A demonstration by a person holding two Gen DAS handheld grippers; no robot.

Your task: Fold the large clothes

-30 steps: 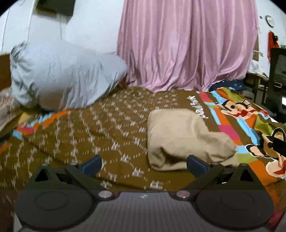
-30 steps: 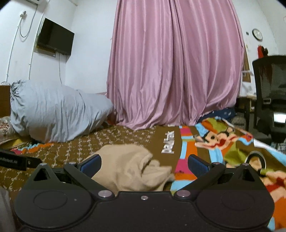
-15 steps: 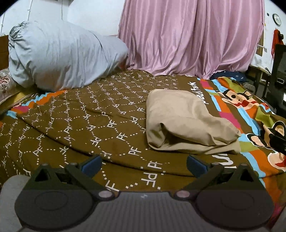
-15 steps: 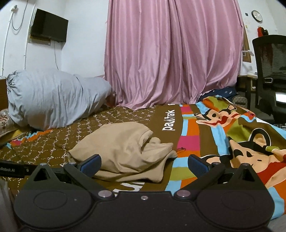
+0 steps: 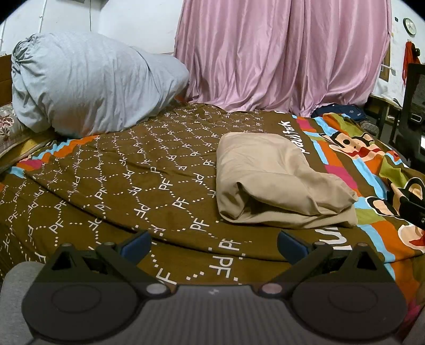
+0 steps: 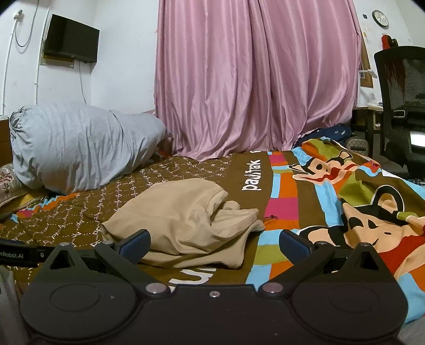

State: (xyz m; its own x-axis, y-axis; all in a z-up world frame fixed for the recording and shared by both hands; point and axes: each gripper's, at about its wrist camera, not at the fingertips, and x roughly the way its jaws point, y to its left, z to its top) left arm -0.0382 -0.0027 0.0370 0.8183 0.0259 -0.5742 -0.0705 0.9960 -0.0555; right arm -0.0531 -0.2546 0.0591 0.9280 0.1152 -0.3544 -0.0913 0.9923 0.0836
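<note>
— Jaws first: what are both pairs doing?

— Both stand spread wide with nothing between them. My left gripper (image 5: 213, 242) and my right gripper (image 6: 213, 242) hang just above the near edge of the bed, blue pads apart, touching no cloth.

— What is the largest thing ahead of your jaws?

— The bedspread (image 5: 127, 169), which fills the ground under and beyond both pairs. Ahead of the left jaws it is brown with dotted white hexagons and "PF" letters; ahead and to the right of the right jaws it turns to bright stripes and cartoon monkeys (image 6: 372, 220).

— And behind that?

— A pink curtain (image 6: 255, 79) hangs far ahead of both pairs, reaching down to the bed's far edge. Far ahead and to the left lies a big grey bundle of bedding (image 5: 85, 82), knotted at its left end.

— Where is the garment you are to fold?

— The beige garment (image 5: 273, 183) lies on the bedspread, folded into a thick wad. From the left jaws it sits ahead and to the right, well apart from the pads. From the right jaws (image 6: 186, 220) it sits just ahead and to the left, its near edge close beyond my left pad, with loose folds bunched at its right end.

— Anything smaller?

— A black mesh chair (image 6: 401, 106) far right, a dark screen (image 6: 70, 39) on the wall far left, and a small wall clock (image 6: 380, 17) high to the right.
</note>
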